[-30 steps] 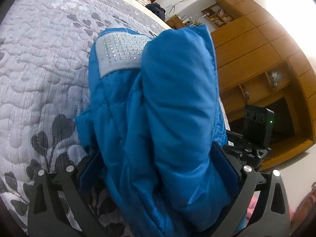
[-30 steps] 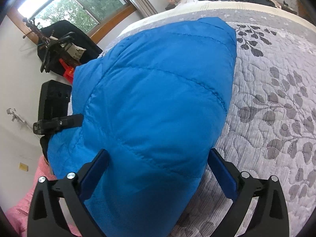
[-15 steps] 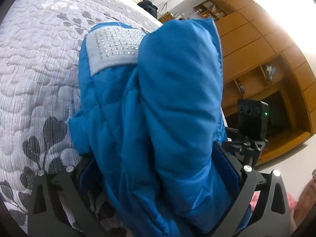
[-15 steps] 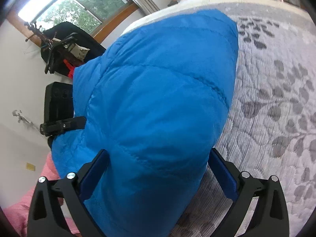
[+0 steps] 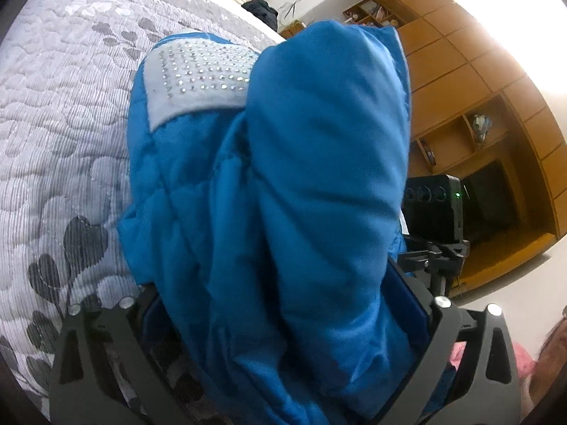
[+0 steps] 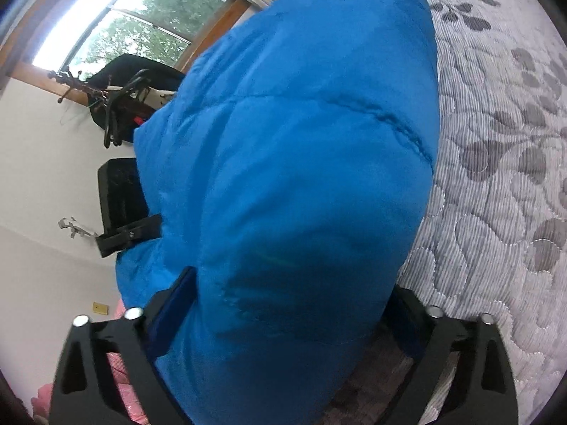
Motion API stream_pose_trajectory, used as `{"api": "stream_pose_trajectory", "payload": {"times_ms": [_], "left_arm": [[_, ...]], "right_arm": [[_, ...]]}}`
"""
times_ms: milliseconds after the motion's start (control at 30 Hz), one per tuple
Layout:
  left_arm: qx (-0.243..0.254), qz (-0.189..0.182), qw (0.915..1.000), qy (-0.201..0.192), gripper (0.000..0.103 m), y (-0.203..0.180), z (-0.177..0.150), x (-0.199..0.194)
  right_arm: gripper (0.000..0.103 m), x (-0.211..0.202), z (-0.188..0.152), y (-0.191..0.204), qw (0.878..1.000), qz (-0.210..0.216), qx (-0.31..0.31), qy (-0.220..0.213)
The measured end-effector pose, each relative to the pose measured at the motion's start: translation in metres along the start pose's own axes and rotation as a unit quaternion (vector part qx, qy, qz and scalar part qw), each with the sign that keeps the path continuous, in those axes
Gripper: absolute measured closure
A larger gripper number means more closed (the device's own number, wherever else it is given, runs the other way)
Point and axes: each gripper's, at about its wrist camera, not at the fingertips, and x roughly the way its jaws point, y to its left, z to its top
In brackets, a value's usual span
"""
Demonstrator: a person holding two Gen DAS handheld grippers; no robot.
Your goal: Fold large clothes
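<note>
- The bed (image 5: 53, 113), under a grey quilt with a leaf pattern, fills the left of the left view and the right of the right view.
- The jacket (image 5: 301, 194), blue and quilted, is bunched up above the quilt and held between both grippers; it blocks most of each view.
- A grey patch (image 5: 198, 78) set with small studs shows on the jacket's upper left.
- The left gripper (image 5: 283, 304) has its fingers spread wide, with jacket bulk pressed between them.
- The right gripper (image 6: 287, 304) likewise grips a thick fold.
- Wooden shelves (image 5: 478, 113) stand beyond the bed.
</note>
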Motion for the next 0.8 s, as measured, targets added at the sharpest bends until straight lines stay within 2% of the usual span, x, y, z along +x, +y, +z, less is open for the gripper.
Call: {"api": "stream_pose_trajectory", "payload": {"times_ms": [33,100,200,333,567,800], "left_arm": [[-0.005,-0.01,0.9999,-0.003,0.022,0.0,0.0,0.0],[-0.012,-0.017,0.9997,-0.01,0.027,-0.002,-0.001,-0.001],[-0.006,-0.02,0.9996,-0.018,0.034,-0.008,-0.002,0.0],[-0.001,-0.042,0.9987,-0.03,0.046,-0.02,-0.002,0.002],[0.005,-0.079,0.9964,-0.03,0.05,-0.051,0.008,0.018],[0.048,-0.091,0.9944,-0.024,0.05,-0.108,0.03,0.06]], "right_arm": [[0.021,-0.002,-0.001,0.004,1.0,-0.001,-0.002,-0.003],[0.032,-0.01,-0.003,0.006,1.0,0.001,-0.006,-0.01],[0.04,-0.018,-0.006,0.011,1.0,0.0,-0.018,-0.021],[0.044,-0.038,-0.009,0.014,0.999,0.001,-0.033,-0.039],[0.045,-0.087,-0.015,0.01,0.996,-0.01,-0.045,-0.074],[0.044,-0.155,-0.02,-0.004,0.993,-0.035,-0.051,-0.103]]}}
